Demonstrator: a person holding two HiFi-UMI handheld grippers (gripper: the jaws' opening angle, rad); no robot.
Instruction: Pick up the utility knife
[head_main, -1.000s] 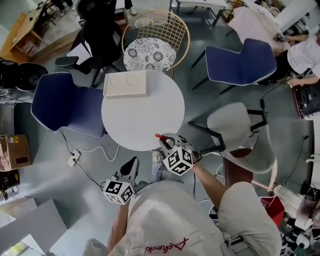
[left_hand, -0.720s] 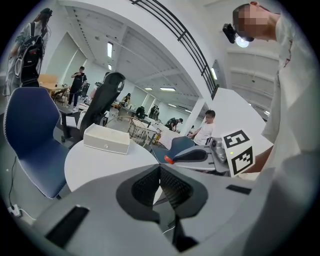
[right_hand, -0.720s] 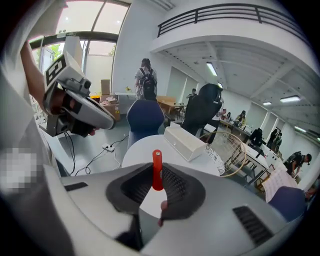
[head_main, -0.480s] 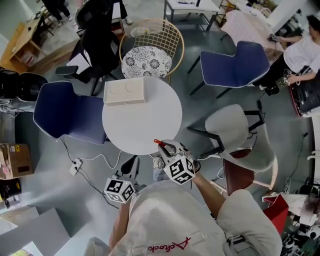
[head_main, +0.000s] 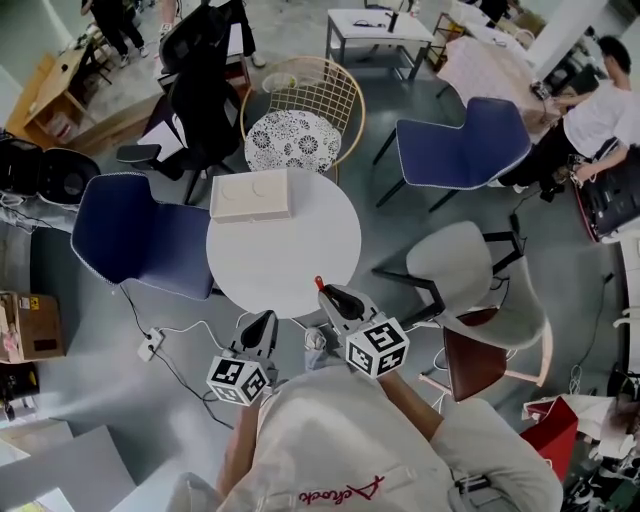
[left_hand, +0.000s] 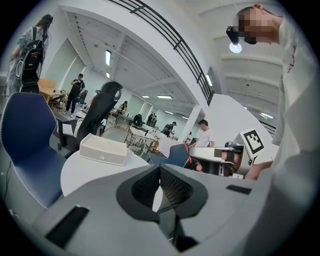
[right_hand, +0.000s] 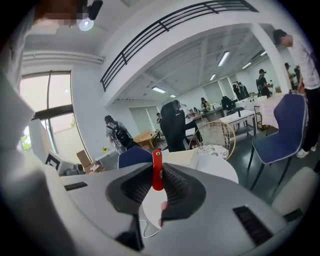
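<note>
The red utility knife (right_hand: 157, 170) stands upright between the pads of my right gripper (right_hand: 157, 182), which is shut on it. In the head view its red tip (head_main: 319, 283) sticks out of the right gripper (head_main: 330, 297) just off the near edge of the round white table (head_main: 290, 250). My left gripper (head_main: 262, 325) hangs below the table's near edge, shut with nothing in it. The left gripper view shows its own closed jaws (left_hand: 161, 172) and, at the right, the knife (left_hand: 185, 148) held level with them.
A white box (head_main: 251, 195) lies at the table's far left. Around the table stand a blue chair (head_main: 135, 235) on the left, a grey chair (head_main: 470, 270) on the right, another blue chair (head_main: 460, 145) and a wire chair (head_main: 300, 110) behind. A power strip (head_main: 150, 343) lies on the floor.
My right gripper has lifted and rolled with the knife held in it, its marker cube swinging to the right. The left gripper has hardly shifted.
</note>
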